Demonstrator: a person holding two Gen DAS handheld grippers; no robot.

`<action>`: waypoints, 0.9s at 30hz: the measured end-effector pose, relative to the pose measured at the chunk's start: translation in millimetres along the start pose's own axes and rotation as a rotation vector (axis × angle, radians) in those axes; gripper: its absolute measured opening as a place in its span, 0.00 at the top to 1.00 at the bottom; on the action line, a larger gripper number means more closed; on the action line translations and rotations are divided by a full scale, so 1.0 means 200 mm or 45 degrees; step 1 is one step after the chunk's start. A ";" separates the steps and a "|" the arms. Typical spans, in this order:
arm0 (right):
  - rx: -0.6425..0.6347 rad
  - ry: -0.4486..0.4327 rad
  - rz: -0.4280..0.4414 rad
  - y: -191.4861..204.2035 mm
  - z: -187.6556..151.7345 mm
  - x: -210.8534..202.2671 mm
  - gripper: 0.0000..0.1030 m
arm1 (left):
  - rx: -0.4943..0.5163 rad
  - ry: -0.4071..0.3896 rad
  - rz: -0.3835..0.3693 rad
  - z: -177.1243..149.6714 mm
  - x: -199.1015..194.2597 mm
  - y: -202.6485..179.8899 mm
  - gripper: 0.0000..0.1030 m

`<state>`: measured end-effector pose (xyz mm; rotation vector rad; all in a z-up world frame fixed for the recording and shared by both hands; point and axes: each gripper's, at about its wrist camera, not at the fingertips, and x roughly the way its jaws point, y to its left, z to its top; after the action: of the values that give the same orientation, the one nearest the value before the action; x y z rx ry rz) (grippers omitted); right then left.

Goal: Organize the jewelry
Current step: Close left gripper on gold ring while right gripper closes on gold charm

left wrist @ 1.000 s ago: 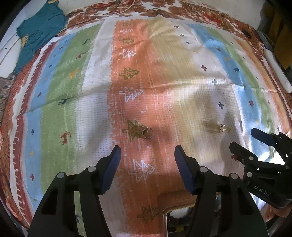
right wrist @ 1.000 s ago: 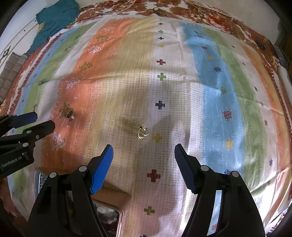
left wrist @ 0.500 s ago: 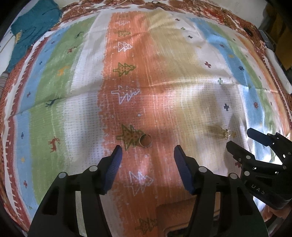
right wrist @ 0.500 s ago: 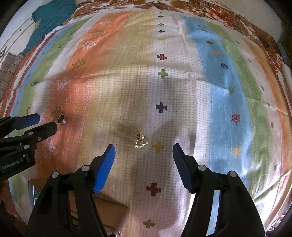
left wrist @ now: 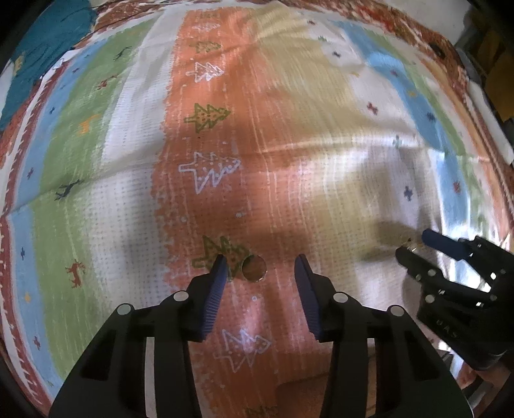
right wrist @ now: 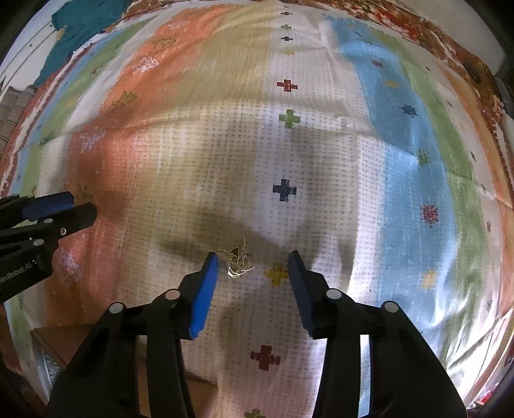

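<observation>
A small gold ring (left wrist: 254, 268) lies on the orange stripe of the patterned cloth (left wrist: 289, 144), beside a green tree print. My left gripper (left wrist: 260, 267) points down over it, jaws closing, the ring between the blue pads and nearer the left one, untouched. In the right wrist view a tangled gold chain (right wrist: 238, 261) lies on the white stripe. My right gripper (right wrist: 253, 262) hangs over it, jaws closing, the chain close to the left pad with no pad pressing on it. Each gripper shows at the edge of the other's view: the right gripper (left wrist: 414, 246), the left gripper (right wrist: 61, 209).
A brown box (right wrist: 64, 340) with a metallic edge sits at the near left under the grippers, also seen as a brown box (left wrist: 308, 395). A teal garment (right wrist: 83, 25) lies at the far left corner of the cloth. A striped cushion (right wrist: 13, 106) is at the left edge.
Both grippers have come down toward the cloth and their jaws have narrowed. The ring and the chain now sit between the pads instead of ahead of them.
</observation>
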<state>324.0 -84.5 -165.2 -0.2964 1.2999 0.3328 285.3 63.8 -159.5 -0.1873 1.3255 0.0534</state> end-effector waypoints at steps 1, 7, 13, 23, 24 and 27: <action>-0.005 0.000 0.001 0.00 0.00 0.00 0.63 | 0.003 0.005 0.003 0.00 0.01 0.00 0.59; -0.029 0.006 0.019 0.02 0.01 0.01 0.79 | 0.012 0.032 0.013 0.00 0.06 0.00 0.68; -0.048 -0.017 0.032 0.02 0.00 0.01 0.82 | 0.030 0.019 0.039 0.01 0.08 0.00 0.82; -0.041 -0.050 0.034 0.01 -0.02 -0.06 0.82 | 0.048 -0.005 0.034 -0.01 0.00 -0.01 0.82; -0.039 -0.055 0.036 0.01 -0.02 -0.08 0.82 | 0.049 -0.019 0.028 -0.01 -0.03 -0.02 0.82; -0.033 -0.078 0.044 0.00 -0.03 -0.12 0.82 | 0.054 -0.051 0.015 -0.03 -0.10 -0.03 0.82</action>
<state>312.7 -89.5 -142.8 -0.2837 1.2423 0.3857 275.3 58.1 -141.5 -0.1414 1.2870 0.0387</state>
